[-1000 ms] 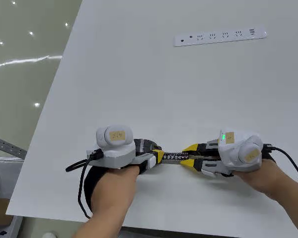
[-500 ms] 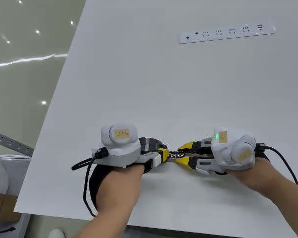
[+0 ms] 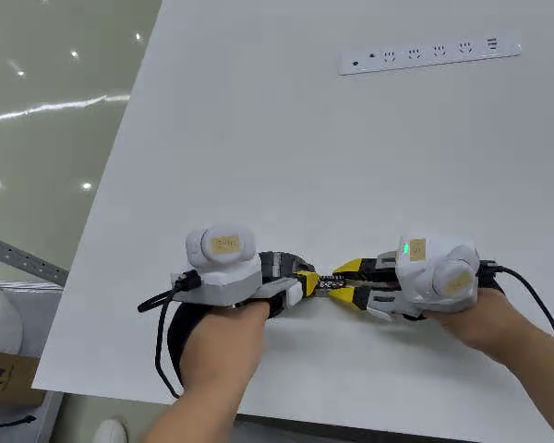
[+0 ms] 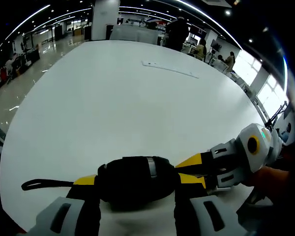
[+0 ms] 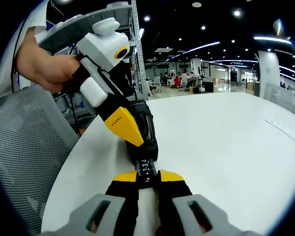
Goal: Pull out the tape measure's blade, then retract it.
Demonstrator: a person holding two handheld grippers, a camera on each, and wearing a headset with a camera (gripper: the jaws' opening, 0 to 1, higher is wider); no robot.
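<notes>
The one tape measure (image 3: 279, 268) sits low over the surface (image 3: 305, 138), close to its near edge and towards the left corner; its black case (image 4: 132, 177) is clamped between the two yellow-tipped fingers of the left gripper (image 3: 295, 284), one finger on each side of it. A short stretch of blade (image 3: 328, 283) sticks out of the case, with printed numbers showing in the right gripper view (image 5: 145, 169); the right gripper (image 3: 343, 283) has its fingers pinched shut on the end of that blade, so the two grippers stand nearly tip to tip with only that bit of blade between them. A black strap (image 4: 44, 184) trails from the case along the surface, away from the right gripper.

From where I stand there are two grippers, each in one hand, and two black cables: one (image 3: 162, 314) loops off the left gripper over the near edge, the other (image 3: 526, 286) runs off behind the right gripper.

There is little room on the near side; the surface's edge runs just beneath the wrists, and its left edge slants away with shiny floor (image 3: 46, 111) beyond. Ahead, the white surface lies open and bare all the way to a single white power strip (image 3: 429, 53), well apart from the work. A grey mesh chair back (image 5: 24, 147) stands beside the surface's edge, behind the left hand (image 5: 44, 61).
</notes>
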